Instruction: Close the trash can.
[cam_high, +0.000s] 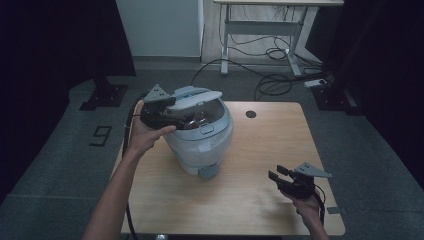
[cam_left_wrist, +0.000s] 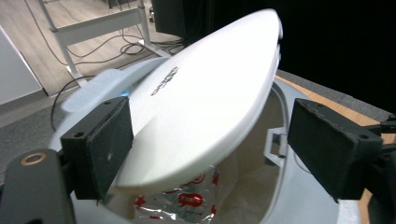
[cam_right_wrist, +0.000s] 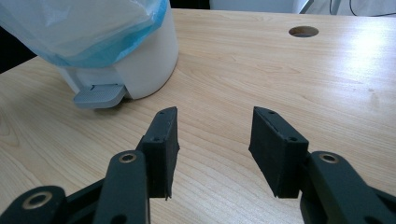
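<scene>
Both grippers open, left beside half-raised lid over bin with foil wrapper inside.

A small white pedal bin stands on the left half of the pale wooden table, its domed white lid tilted above a crumpled silver-and-red foil wrapper inside, its grey pedal facing the table's near edge.
</scene>
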